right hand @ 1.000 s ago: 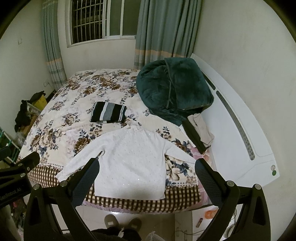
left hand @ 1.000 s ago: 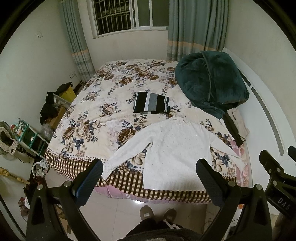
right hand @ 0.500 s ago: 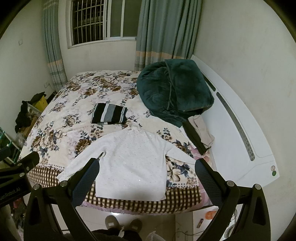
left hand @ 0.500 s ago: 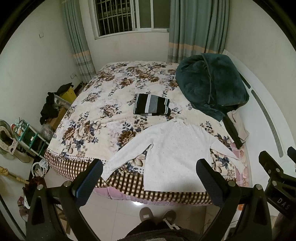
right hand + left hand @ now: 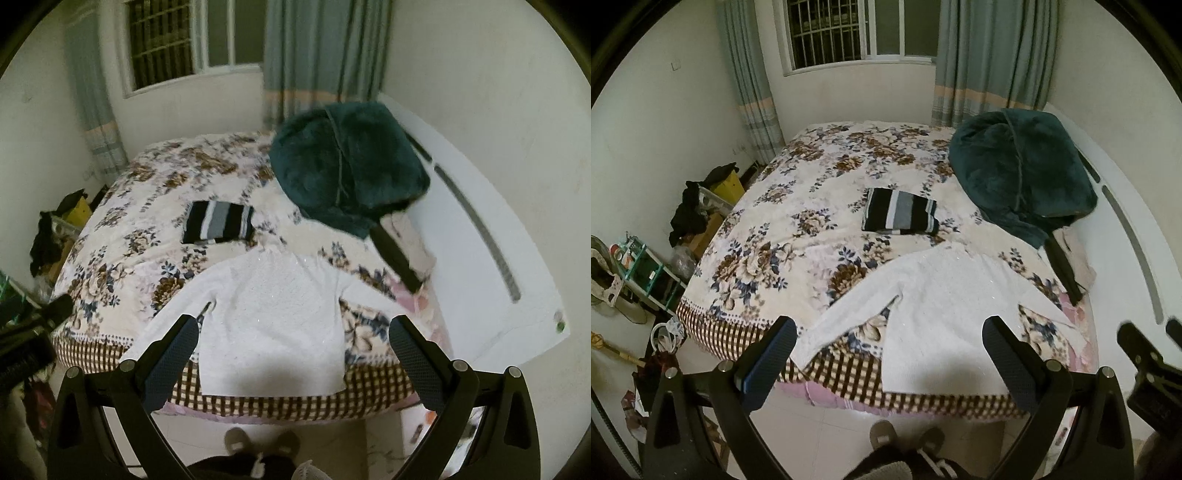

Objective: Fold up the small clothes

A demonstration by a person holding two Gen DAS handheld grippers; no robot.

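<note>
The left gripper [image 5: 888, 334] fills the bottom of its frame with jaws spread wide and nothing between them; the right gripper [image 5: 293, 332] is likewise wide apart and empty in its own view. Both hang in the air above the floor at the near edge of the bed [image 5: 798, 236], clear of the cloth.

A white sweater [image 5: 938, 314] lies flat across the lower centre of each frame, its hem draped over the bed's checked border and both sleeves angled outward and down. In the left view one sleeve runs toward lower left, ending just above the left finger [image 5: 775, 350]. In the right view the sweater [image 5: 273, 317] sits between the two fingers.

Above it, at mid frame and apart from it, rests a folded striped garment [image 5: 899, 217] in black, white and grey. A dark green blanket [image 5: 1019, 173] is heaped at upper right, against the white headboard [image 5: 491, 266].

The person's shoes [image 5: 258, 441] show at bottom centre. The right view is somewhat blurred.
</note>
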